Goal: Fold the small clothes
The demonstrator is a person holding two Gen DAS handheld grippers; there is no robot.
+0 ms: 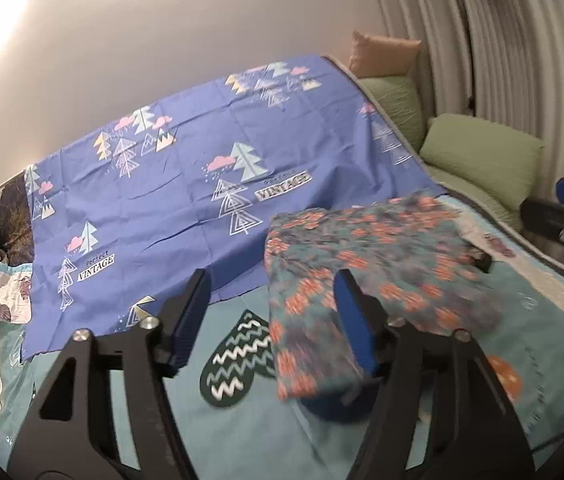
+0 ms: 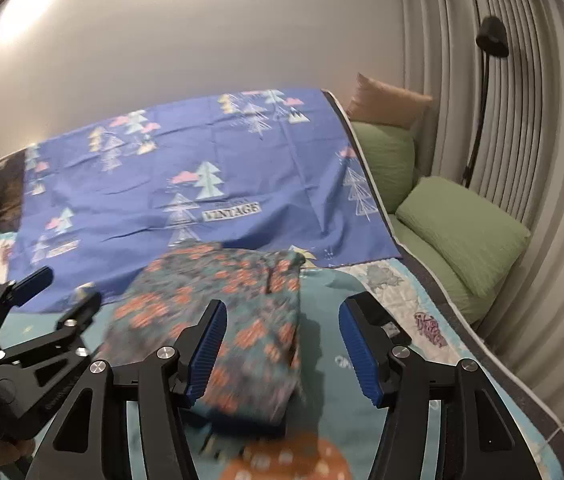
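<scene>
Quilt (image 1: pixel 242 432): teal bedcover with a dark zigzag heart patch (image 1: pixel 238 360), lying under everything else, its pale patterned border at the far left.
Blue sheet (image 1: pixel 186 184): spread flat over the far part of the bed, printed with trees, clouds and "VINTAGE" labels.
Left gripper (image 1: pixel 270 320): released, jaws standing apart with nothing pressed between the blue pads; its right finger overlaps the garment in the picture, contact unclear.
Floral garment (image 1: pixel 365 264): small folded piece, teal with orange flowers, blurred, lying on the quilt just in front of the blue sheet's near edge.
Right gripper (image 2: pixel 283 340): released, pads apart, the garment's right edge showing beneath the left finger.
Green pillows (image 2: pixel 461 232): two along the bed's right side, a tan cushion (image 2: pixel 389 100) behind them.
Lamp (image 2: pixel 489 40): dark, against the ribbed curtain.
</scene>
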